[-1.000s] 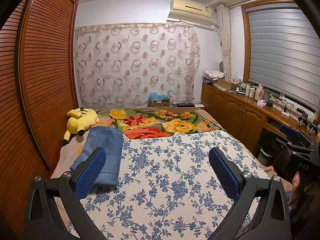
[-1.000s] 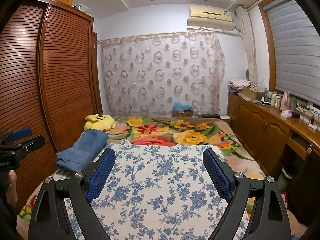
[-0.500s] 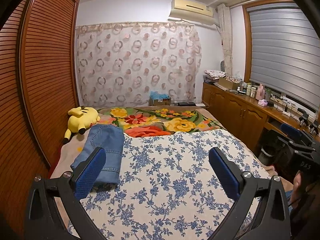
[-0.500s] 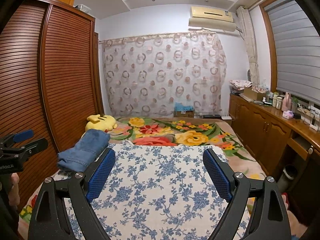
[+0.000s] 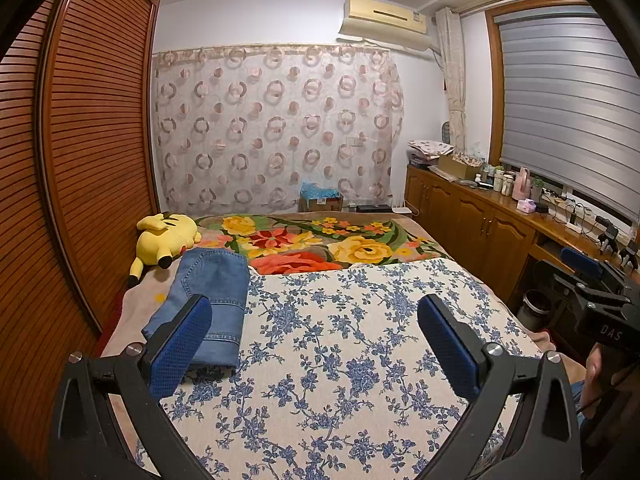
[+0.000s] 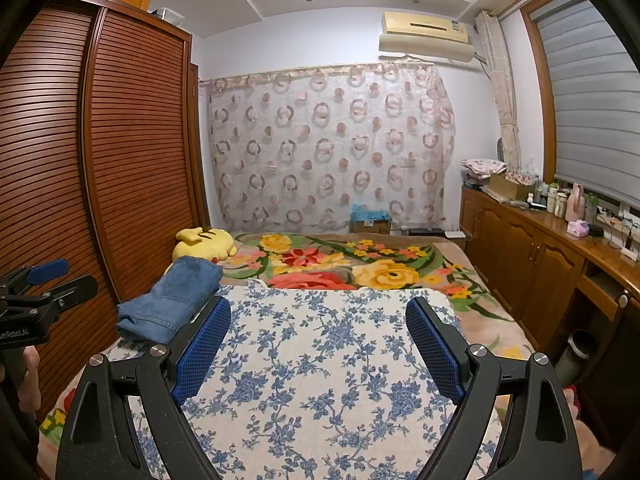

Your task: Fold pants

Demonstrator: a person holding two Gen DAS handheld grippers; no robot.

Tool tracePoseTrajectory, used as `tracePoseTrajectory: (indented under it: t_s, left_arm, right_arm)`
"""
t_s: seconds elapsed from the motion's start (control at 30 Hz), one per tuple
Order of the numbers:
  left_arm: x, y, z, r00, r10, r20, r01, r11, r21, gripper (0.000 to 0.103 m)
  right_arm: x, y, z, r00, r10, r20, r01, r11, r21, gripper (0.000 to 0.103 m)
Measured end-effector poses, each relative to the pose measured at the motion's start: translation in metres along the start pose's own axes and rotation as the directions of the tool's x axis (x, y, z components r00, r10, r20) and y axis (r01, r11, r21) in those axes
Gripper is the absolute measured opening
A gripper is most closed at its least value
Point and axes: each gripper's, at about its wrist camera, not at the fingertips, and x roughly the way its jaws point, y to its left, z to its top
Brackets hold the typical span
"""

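Count on inspection: one pair of folded blue jeans [image 5: 208, 300], lying at ten o'clock on the bed. One yellow plush toy [image 5: 166, 240] beyond it at eleven. Two bed covers: one blue-flowered sheet [image 5: 340, 360] at centre, one bright floral blanket [image 5: 320, 244] at twelve. Two grippers, the left gripper [image 5: 314, 344] and the right gripper [image 6: 318, 344], each with fingers spread wide, holding nothing. One air conditioner [image 5: 384, 18] at one o'clock.
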Motion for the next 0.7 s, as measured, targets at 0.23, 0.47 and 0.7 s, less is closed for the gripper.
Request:
tracePoseTrajectory:
  t_s: [0.23, 0.47, 0.7]
  left_arm:
    - [0.0000, 0.0004, 0.0002, 1.000, -0.001, 0.000, 0.001, 1.000, -0.001, 0.103]
    - [0.0000, 0.0008, 0.0002, 1.000, -0.001, 0.000, 0.001, 1.000, 0.000, 0.103]
    - [-0.0002, 0.0008, 0.0005, 1.000, -0.002, -0.001, 0.002, 1.000, 0.000, 0.103]
  right_arm:
    - [0.0004, -0.0009, 0.0007, 1.000, 0.000, -0.001, 0.000, 1.000, 0.001, 0.090]
    - [0.0005, -0.0008, 0.0007, 1.000, 0.001, -0.002, -0.001, 1.000, -0.001, 0.090]
    - [0.0006, -0.0009, -0.0004, 1.000, 0.000, 0.000, 0.000, 1.000, -0.003, 0.090]
